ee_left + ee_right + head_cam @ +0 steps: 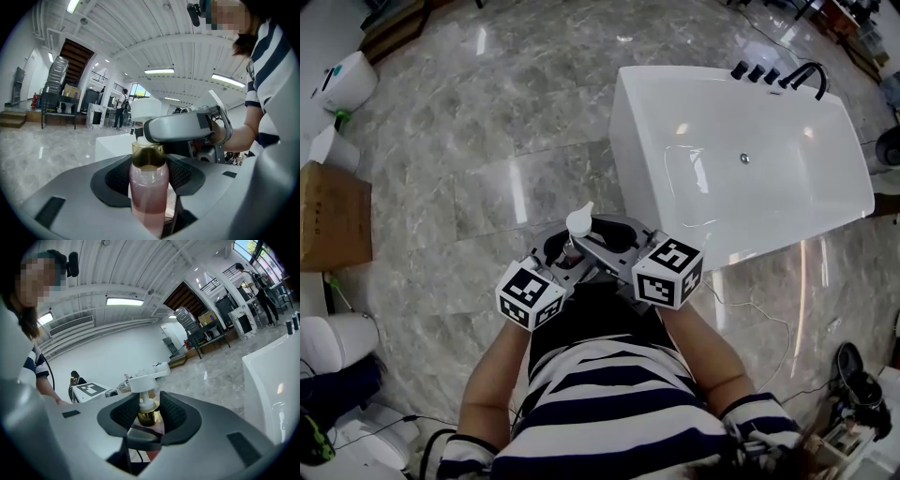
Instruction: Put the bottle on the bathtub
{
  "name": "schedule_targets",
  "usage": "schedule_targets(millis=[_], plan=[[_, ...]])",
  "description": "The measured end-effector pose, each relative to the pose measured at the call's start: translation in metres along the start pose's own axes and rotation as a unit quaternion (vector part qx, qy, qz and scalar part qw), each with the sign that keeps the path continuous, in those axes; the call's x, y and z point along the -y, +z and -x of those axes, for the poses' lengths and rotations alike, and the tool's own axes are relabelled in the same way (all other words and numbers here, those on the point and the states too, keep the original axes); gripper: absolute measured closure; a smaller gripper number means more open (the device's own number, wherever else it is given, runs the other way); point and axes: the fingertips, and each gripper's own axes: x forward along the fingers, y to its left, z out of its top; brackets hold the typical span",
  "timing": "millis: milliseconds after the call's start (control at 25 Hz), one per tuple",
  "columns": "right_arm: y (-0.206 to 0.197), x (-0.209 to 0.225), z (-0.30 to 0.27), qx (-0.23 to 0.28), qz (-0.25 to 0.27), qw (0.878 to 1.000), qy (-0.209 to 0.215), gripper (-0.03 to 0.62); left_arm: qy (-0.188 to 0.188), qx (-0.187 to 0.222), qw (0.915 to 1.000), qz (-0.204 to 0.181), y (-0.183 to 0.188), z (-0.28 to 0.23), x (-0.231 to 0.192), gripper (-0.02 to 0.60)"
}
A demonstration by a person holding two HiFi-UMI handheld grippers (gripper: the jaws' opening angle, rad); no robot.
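Close against the person's striped shirt (619,394), both grippers hold the pump bottle (579,225) upright. The left gripper (555,255) has its jaws pressed on the pink body, and the right gripper (602,249) pinches the gold collar under the pump. Beyond a strip of marble floor (487,141) stands the white bathtub (637,141) — not reached yet. I'd keep the bottle plumb, bring both hands over the flat rim together, and seat the base fully before either jaw lets go.
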Motion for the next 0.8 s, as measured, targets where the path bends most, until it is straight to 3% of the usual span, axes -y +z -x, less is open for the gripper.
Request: schedule_targets(millis=[360,800], plan=[[0.014,0.043,-0.028,0.039,-0.029,0.996,-0.07,0.442,-0.063,-0.029,0.9975,-0.015,0.002,-0.025,-0.045,0.357],[0.026,0.085,-0.062,0.08,-0.077,0.981,-0.158,0.442,-0.159,-0.062,0.9852,-0.008,0.002,-0.042,-0.092,0.357]])
